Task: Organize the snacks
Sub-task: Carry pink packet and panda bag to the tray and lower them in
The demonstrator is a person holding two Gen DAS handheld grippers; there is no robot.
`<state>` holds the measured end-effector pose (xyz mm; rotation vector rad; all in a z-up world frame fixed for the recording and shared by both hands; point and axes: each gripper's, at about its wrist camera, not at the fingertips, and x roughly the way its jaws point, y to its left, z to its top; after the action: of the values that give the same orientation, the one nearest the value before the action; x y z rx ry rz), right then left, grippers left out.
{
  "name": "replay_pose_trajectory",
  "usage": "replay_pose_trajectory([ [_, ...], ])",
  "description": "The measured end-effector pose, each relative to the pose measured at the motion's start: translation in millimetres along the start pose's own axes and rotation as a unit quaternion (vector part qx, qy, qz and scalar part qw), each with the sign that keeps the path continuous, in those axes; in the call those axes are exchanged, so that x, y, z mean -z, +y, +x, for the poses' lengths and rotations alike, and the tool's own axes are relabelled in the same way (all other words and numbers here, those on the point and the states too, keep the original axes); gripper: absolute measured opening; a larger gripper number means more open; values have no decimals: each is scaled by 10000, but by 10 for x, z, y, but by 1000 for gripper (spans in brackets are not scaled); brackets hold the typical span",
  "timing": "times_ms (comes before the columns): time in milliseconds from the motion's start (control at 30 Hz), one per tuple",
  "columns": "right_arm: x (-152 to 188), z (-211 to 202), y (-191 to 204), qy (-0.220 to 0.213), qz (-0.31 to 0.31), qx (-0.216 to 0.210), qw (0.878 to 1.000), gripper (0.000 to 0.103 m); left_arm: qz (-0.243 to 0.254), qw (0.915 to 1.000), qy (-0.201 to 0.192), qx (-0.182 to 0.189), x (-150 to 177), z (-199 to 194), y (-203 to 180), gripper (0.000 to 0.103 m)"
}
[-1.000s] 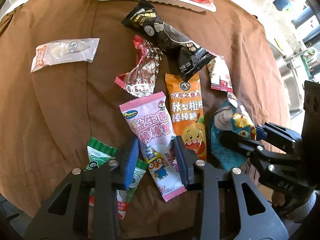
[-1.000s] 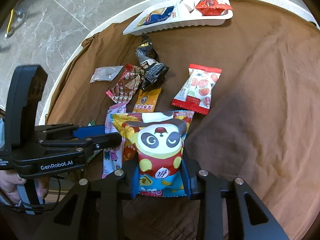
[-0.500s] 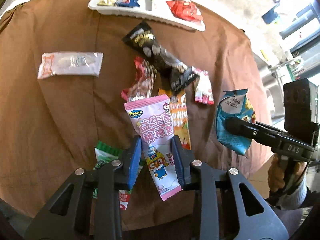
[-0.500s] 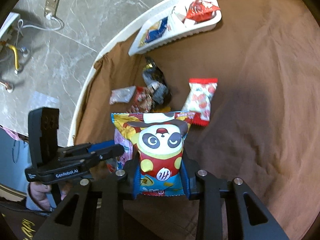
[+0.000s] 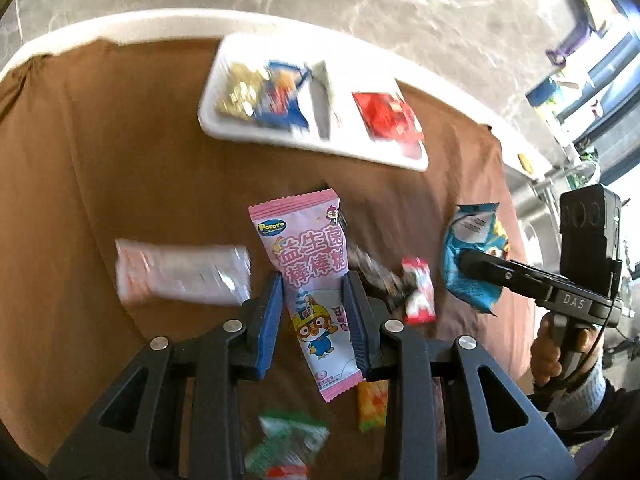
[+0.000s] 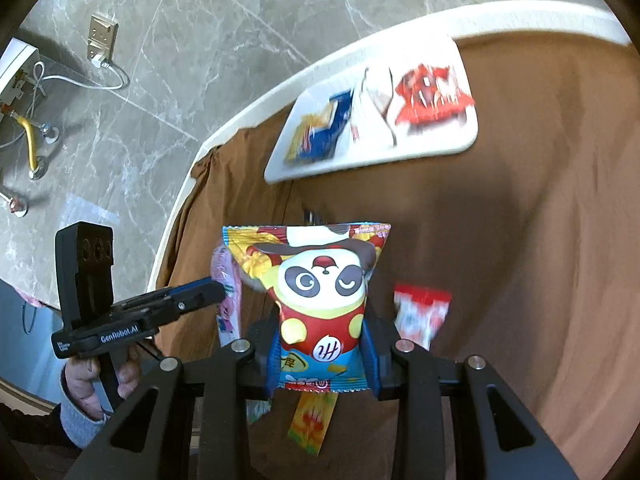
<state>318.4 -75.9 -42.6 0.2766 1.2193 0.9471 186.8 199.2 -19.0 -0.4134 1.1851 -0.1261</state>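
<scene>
My left gripper is shut on a pink lollipop packet and holds it upright above the brown cloth. The panda snack bag hangs in my right gripper, which is shut on its lower half. In the left wrist view the right gripper shows at the right with the bag's blue back. A white divided tray lies ahead at the far edge, with gold and blue packets in one compartment and a red packet in another. The same tray is up ahead in the right wrist view.
Loose snacks lie on the brown cloth below: a clear-white packet, a dark wrapper, a red-white packet, an orange stick pack and a green packet. The round table's white rim borders a marble floor. A person's hand grips each handle.
The left jaws closed on the pink packet, which lay on the cloth, and lifted it. Both grippers rose and moved toward the tray, the right still carrying the panda bag.
</scene>
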Motion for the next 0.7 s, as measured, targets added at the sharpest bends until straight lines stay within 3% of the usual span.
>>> replay_pose_trajectory([
  [500,-1251,488,-94,-129,-420,694,9966,35,437,9987,-157,-225,-1410,541,519,29],
  [700,-1549,717,-185,-47,-580,975,9935,35,668,9973,-95,-293,-1834,812,643,29],
])
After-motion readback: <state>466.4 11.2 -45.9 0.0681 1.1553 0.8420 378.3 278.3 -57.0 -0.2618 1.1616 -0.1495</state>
